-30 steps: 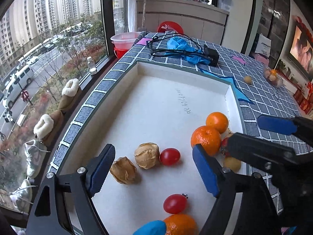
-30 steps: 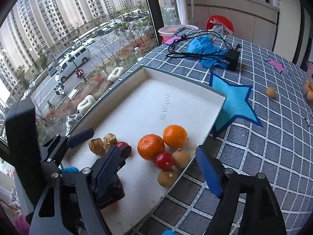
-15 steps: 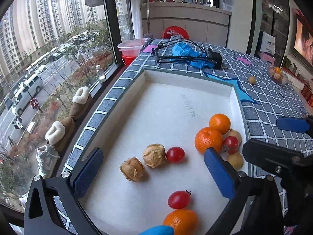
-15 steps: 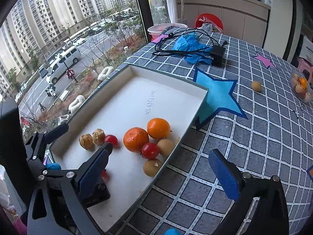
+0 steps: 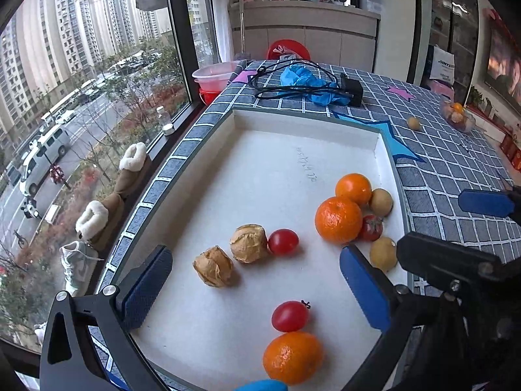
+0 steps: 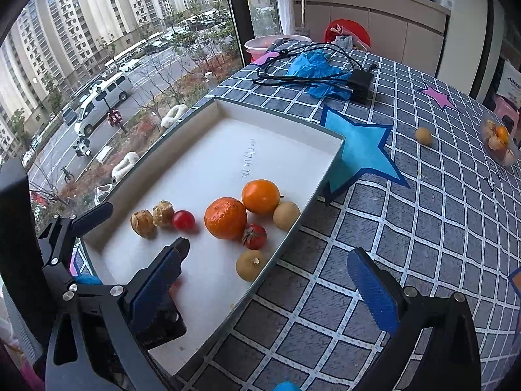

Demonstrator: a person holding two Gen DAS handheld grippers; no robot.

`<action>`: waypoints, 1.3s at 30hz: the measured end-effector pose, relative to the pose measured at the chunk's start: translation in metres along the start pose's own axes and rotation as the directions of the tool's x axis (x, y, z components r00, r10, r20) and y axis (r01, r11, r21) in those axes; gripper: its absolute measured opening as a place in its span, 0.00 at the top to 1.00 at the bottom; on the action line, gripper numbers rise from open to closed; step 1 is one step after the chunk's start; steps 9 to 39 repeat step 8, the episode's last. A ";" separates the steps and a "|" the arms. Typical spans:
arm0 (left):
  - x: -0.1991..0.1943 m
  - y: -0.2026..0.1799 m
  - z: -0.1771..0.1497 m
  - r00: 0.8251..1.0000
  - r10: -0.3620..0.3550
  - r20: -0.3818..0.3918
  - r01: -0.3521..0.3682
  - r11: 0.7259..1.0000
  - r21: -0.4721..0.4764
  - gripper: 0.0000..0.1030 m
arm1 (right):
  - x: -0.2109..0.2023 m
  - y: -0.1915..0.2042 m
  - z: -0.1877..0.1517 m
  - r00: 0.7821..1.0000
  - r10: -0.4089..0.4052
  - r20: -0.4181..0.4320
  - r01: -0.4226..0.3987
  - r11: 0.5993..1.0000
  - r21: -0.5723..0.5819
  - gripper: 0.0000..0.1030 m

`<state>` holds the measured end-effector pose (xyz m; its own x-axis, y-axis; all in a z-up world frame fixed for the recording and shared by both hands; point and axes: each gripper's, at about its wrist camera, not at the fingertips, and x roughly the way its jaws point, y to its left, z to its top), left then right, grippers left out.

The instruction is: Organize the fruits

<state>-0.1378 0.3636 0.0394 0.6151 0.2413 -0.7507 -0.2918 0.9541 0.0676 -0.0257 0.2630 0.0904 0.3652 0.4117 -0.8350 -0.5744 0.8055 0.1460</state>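
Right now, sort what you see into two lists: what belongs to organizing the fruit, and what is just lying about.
Belongs to the job:
- white tray
- oranges
- cherry tomatoes
- papery husked fruits
- small tan fruits
- loose tan fruit on the cloth
- clear bowl of fruit

Just lying about:
- black cable and adapter
- blue glove
- pink basin

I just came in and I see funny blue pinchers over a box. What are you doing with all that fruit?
A person is sorting fruit with two hand-held claws. Both the left claw and the right claw have just opened wide and hold nothing. They hover over the shallow white cardboard tray on the grey checked tablecloth. In the tray lie three oranges, three red cherry tomatoes, two papery husked berries and a few small tan fruits.
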 end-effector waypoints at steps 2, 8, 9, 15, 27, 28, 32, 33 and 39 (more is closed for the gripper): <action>-0.001 -0.001 -0.001 1.000 0.007 0.005 -0.007 1.000 0.003 0.00 | -0.001 0.000 -0.001 1.000 0.002 0.003 -0.002 1.000 -0.002 0.00; -0.010 -0.002 -0.003 0.999 0.022 0.037 -0.023 1.000 0.011 0.00 | -0.008 -0.001 -0.004 1.000 0.012 0.014 -0.012 1.000 0.001 0.00; -0.010 -0.002 -0.003 0.999 0.022 0.037 -0.023 1.000 0.011 0.00 | -0.008 -0.001 -0.004 1.000 0.012 0.014 -0.012 1.000 0.001 0.00; -0.010 -0.002 -0.003 0.999 0.022 0.037 -0.023 1.000 0.011 0.00 | -0.008 -0.001 -0.004 1.000 0.012 0.014 -0.012 1.000 0.001 0.00; -0.010 -0.002 -0.003 0.999 0.022 0.037 -0.023 1.000 0.011 0.00 | -0.008 -0.001 -0.004 1.000 0.012 0.014 -0.012 1.000 0.001 0.00; -0.010 -0.002 -0.003 0.999 0.022 0.037 -0.023 1.000 0.011 0.00 | -0.008 -0.001 -0.004 1.000 0.012 0.014 -0.012 1.000 0.001 0.00; -0.010 -0.002 -0.003 0.999 0.022 0.037 -0.023 1.000 0.011 0.00 | -0.008 -0.001 -0.004 1.000 0.012 0.014 -0.012 1.000 0.001 0.00; -0.010 -0.002 -0.003 0.999 0.022 0.037 -0.023 1.000 0.011 0.00 | -0.008 -0.001 -0.004 1.000 0.012 0.014 -0.012 1.000 0.001 0.00; -0.010 -0.002 -0.003 0.999 0.022 0.037 -0.023 1.000 0.011 0.00 | -0.008 -0.001 -0.004 1.000 0.012 0.014 -0.012 1.000 0.001 0.00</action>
